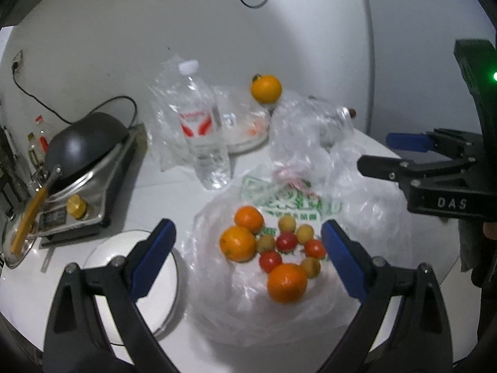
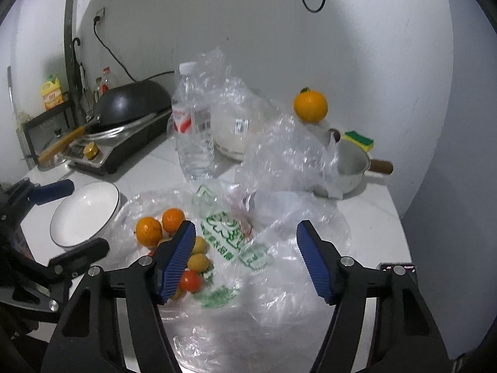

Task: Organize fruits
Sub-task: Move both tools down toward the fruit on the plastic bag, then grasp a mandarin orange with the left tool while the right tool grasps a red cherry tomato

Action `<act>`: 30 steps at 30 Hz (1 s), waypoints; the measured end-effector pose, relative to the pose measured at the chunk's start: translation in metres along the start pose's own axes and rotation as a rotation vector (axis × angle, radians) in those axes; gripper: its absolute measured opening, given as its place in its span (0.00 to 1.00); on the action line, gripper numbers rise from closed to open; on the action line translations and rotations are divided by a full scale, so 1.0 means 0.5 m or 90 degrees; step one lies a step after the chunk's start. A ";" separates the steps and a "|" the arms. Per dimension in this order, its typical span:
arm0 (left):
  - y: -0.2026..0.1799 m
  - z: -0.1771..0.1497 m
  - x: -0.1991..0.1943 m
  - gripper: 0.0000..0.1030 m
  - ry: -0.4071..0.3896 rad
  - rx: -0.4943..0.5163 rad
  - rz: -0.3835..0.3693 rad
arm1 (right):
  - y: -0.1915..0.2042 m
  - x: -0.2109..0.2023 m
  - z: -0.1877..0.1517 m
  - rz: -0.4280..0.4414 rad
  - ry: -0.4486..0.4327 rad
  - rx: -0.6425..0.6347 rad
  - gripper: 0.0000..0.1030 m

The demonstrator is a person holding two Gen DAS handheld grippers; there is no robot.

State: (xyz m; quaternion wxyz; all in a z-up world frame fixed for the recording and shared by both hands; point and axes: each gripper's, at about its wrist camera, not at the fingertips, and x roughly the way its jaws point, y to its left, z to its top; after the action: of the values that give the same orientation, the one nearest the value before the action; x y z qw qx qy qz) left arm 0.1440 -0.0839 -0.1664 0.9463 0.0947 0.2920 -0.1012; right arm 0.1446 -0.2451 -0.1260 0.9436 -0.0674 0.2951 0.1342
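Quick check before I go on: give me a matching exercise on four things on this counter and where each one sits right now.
Things:
1. lone orange
2. water bottle
3. white bowl
4. green-and-yellow sponge

Places:
A. on the rim of the small saucepan
B. on the crumpled clear plastic at the back, near the wall
C. beside the printed bag that holds the fruit pile
D. upright between the black wok and the clear plastic

Pairs: 1-B, 2-D, 3-C, 4-A

Left gripper (image 1: 248, 245) and right gripper (image 2: 245, 258) both gape, angled downward.
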 end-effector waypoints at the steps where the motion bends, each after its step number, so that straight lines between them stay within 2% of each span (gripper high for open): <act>1: -0.004 -0.004 0.006 0.88 0.008 0.002 -0.005 | 0.000 0.004 -0.003 0.003 0.005 0.001 0.65; 7: -0.021 -0.020 0.030 0.85 0.041 0.010 -0.025 | -0.002 0.025 -0.019 0.016 0.020 0.005 0.62; 8: -0.023 -0.023 0.034 0.85 0.046 0.011 -0.028 | -0.002 0.028 -0.020 0.017 0.022 0.006 0.60; 10: -0.027 -0.028 0.045 0.80 0.060 0.012 -0.033 | -0.002 0.037 -0.025 0.024 0.029 0.007 0.55; 17: -0.029 -0.043 0.072 0.73 0.091 0.011 -0.048 | 0.009 0.062 -0.042 0.043 0.052 0.004 0.50; 19: -0.031 -0.049 0.081 0.67 0.106 0.007 -0.058 | 0.012 0.070 -0.046 0.048 0.058 0.004 0.49; 25: -0.038 -0.062 0.094 0.61 0.127 0.008 -0.072 | 0.020 0.087 -0.057 0.066 0.074 0.007 0.46; 30: -0.037 -0.072 0.104 0.55 0.148 0.007 -0.078 | 0.029 0.106 -0.067 0.089 0.093 0.014 0.40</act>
State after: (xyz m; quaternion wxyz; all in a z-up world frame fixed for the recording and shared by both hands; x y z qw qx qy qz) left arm 0.1623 -0.1002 -0.2275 0.8976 0.0929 0.4044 -0.1487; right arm 0.1643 -0.2268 -0.1846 0.9086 -0.0463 0.3687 0.1909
